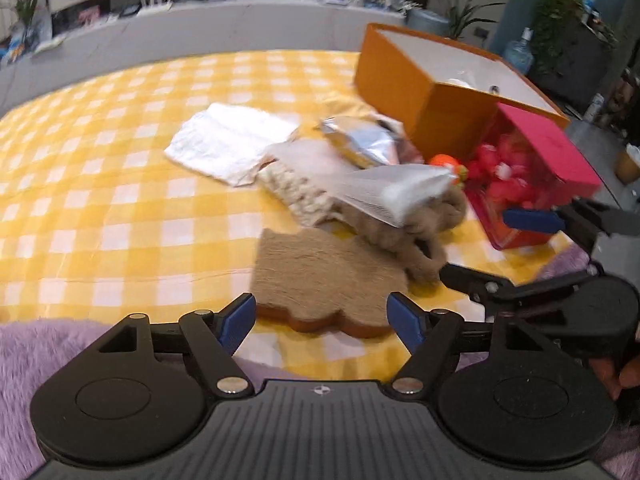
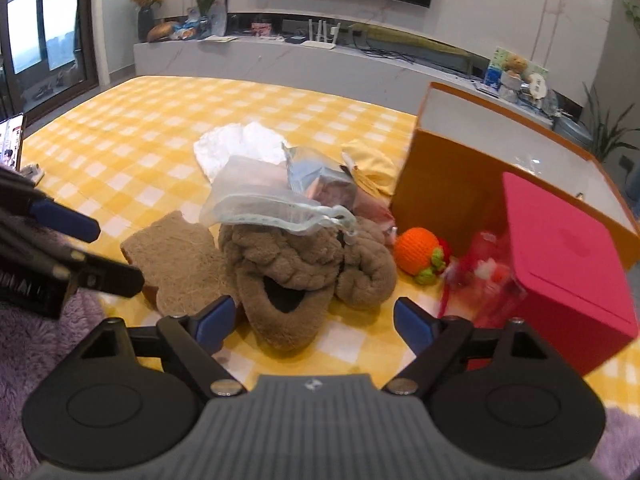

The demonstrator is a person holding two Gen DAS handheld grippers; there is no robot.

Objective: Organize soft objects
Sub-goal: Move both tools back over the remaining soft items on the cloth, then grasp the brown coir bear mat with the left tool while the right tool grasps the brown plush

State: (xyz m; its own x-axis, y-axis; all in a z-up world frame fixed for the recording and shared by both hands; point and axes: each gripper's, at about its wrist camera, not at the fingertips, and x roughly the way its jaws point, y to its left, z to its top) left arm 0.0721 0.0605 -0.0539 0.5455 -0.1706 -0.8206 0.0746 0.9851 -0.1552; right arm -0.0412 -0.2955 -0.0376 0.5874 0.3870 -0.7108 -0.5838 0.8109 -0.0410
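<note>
I see both jaw pairs spread wide and empty: my left gripper (image 1: 321, 317) over the toast-shaped plush (image 1: 326, 276) at lower centre, my right gripper (image 2: 310, 326) before the brown knitted slippers (image 2: 308, 268) mid-frame. An orange box (image 2: 444, 196) stands at the right.

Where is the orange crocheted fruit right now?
In the right wrist view the orange crocheted fruit lies on the checked cloth, right of centre, between the brown plush pile and the pink box, in front of the orange box.

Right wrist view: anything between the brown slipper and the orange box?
Yes. Between the brown slipper and the orange box sits a crocheted orange toy; the right wrist view shows it clearest.
</note>
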